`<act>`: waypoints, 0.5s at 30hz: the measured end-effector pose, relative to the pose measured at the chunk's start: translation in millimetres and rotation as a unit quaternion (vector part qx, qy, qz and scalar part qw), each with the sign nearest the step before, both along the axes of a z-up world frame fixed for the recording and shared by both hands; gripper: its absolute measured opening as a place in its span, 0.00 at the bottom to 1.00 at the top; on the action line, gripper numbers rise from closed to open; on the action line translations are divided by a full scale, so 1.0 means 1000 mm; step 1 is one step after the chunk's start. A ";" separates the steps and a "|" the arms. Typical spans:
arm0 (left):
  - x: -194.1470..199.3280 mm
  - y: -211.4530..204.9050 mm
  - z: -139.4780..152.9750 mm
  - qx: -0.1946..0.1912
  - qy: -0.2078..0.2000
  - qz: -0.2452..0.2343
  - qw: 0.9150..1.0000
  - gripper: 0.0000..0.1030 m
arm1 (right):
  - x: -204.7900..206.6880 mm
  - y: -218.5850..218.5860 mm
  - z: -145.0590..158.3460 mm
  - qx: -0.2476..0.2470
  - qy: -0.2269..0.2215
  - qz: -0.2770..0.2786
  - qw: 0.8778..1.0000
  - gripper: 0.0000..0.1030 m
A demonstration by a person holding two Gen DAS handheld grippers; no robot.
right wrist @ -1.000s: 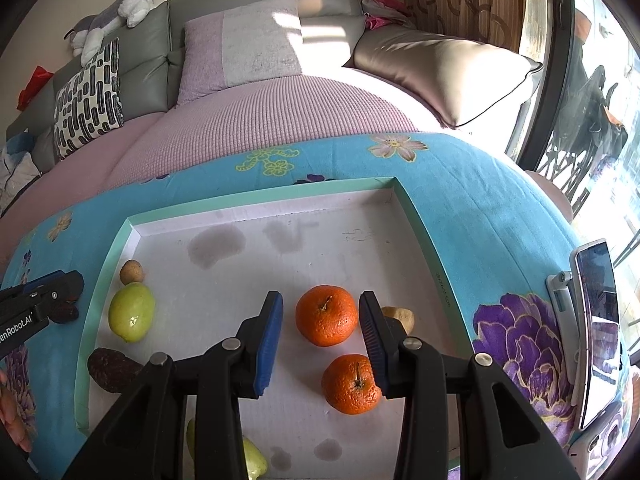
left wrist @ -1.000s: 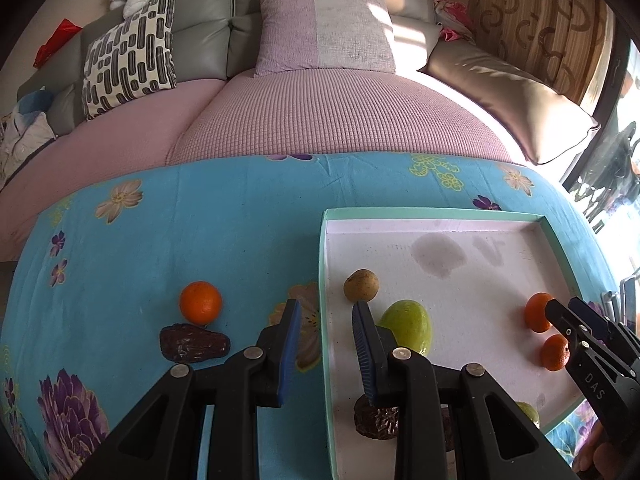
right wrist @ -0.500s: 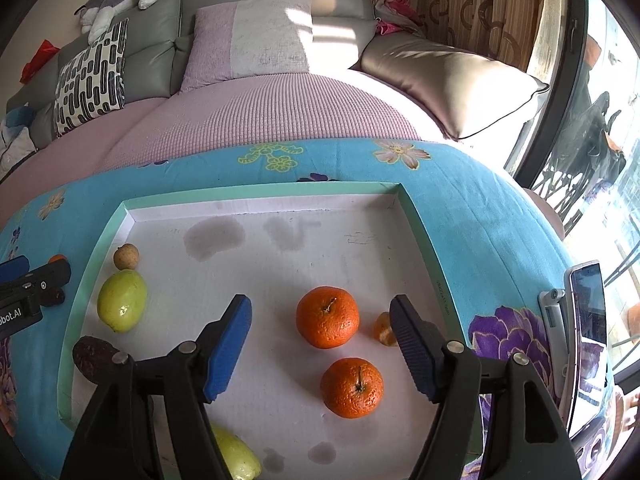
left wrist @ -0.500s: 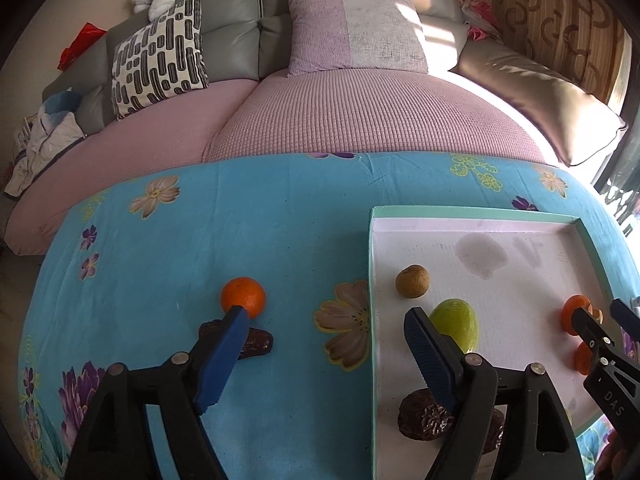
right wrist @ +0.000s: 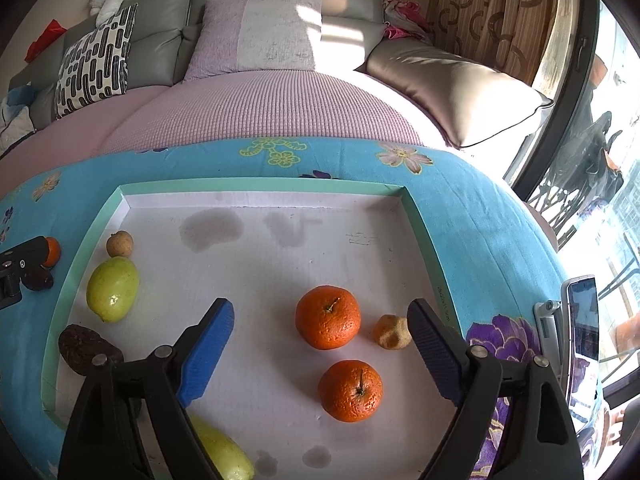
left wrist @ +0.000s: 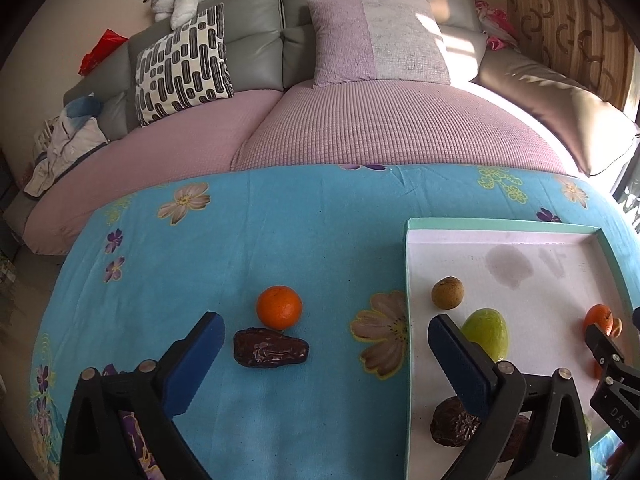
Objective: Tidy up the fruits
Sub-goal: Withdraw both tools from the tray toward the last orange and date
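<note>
Both tongs are released and hold nothing. The left gripper (left wrist: 322, 354) hangs with its blue pads spread wide above the blue flowered cloth (left wrist: 280, 240), and the right gripper (right wrist: 320, 344) is spread just as wide over the white tray (right wrist: 280, 240) with the mint-green rim. In the left wrist view a loose orange (left wrist: 279, 307) lies on the cloth at about 11 o'clock from the gap between the pads, and a dark date (left wrist: 271, 353) lies just beside it at its 6 o'clock, close to touching; both sit outside the tray, to its 9 o'clock side. Inside the tray, the right wrist view shows two oranges: a larger orange (right wrist: 328, 317) between the pads and a second orange (right wrist: 351, 390) near it at 5 o'clock. A small tan fruit (right wrist: 393, 331) sits just beside the larger orange at 3 o'clock, close to the right pad. Along the tray's 9 o'clock edge lie a small brown round fruit (right wrist: 119, 243), a green pear-like fruit (right wrist: 112, 289) below it, and another dark date (right wrist: 86, 348). A yellow-green fruit (right wrist: 224, 454) lies at 7 o'clock, partly hidden by the gripper. A phone on a stand (right wrist: 580, 328) stands on the cloth at 3 o'clock.
</note>
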State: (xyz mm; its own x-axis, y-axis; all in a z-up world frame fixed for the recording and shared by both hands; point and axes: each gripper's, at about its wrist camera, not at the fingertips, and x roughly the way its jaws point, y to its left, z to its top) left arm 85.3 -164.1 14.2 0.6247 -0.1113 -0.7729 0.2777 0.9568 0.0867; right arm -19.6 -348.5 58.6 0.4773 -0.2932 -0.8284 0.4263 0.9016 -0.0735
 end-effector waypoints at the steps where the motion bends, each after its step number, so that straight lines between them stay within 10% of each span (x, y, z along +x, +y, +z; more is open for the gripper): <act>1: 0.000 0.000 0.000 0.000 0.000 0.000 1.000 1.00 | 0.000 0.000 0.001 -0.002 -0.003 0.000 1.000 0.92; 15: 0.001 0.010 -0.001 -0.009 -0.001 0.002 1.000 1.00 | 0.004 0.013 0.012 -0.006 -0.041 0.031 0.999 0.93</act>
